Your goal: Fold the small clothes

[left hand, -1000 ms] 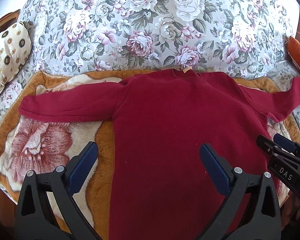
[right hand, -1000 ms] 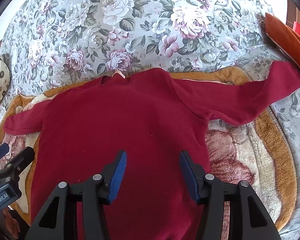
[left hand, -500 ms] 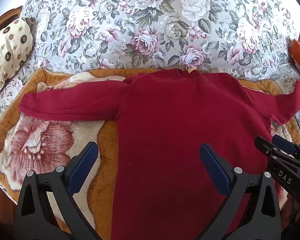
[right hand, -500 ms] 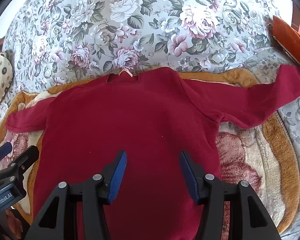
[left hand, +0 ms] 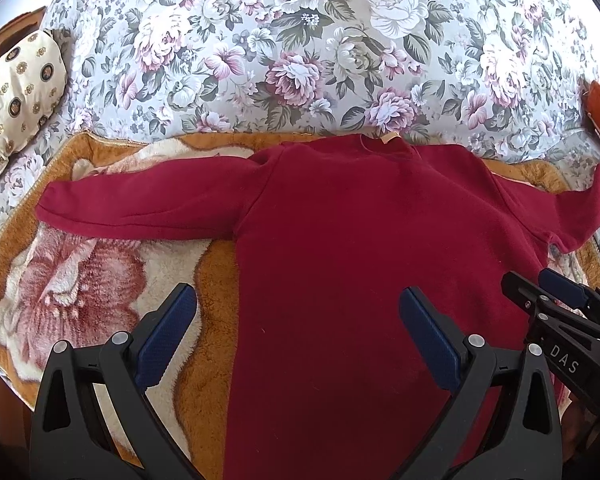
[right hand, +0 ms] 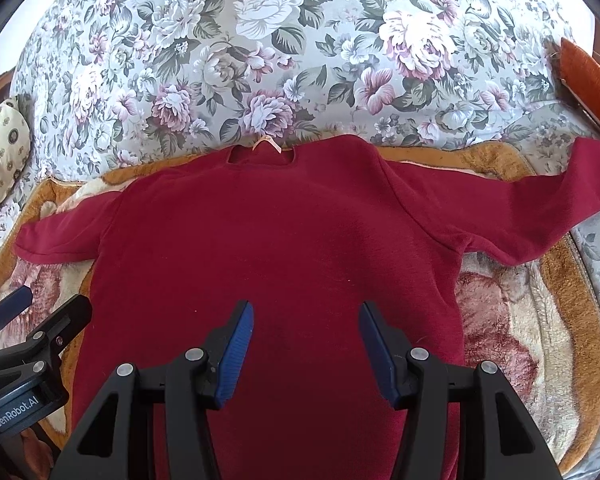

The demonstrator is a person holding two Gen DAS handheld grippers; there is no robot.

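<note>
A dark red long-sleeved sweater [left hand: 360, 240] lies flat on a fleece blanket, neck away from me, both sleeves spread out sideways. It also shows in the right wrist view [right hand: 268, 240]. My left gripper [left hand: 298, 320] is open and empty, held above the sweater's left edge near the lower body. My right gripper [right hand: 306, 328] is open and empty above the middle of the lower body. The right gripper also shows at the right edge of the left wrist view [left hand: 556, 300]. The left gripper shows at the left edge of the right wrist view [right hand: 32, 312].
The orange and cream fleece blanket [left hand: 100, 280] lies on a floral bedspread [left hand: 300, 40]. A cream patterned cushion [left hand: 16, 92] sits at the far left. An orange cushion [right hand: 588, 76] lies at the far right.
Both grippers have drawn back slightly toward me; the sweater sits a little farther off in both views. Sweater and jaws are unchanged.
</note>
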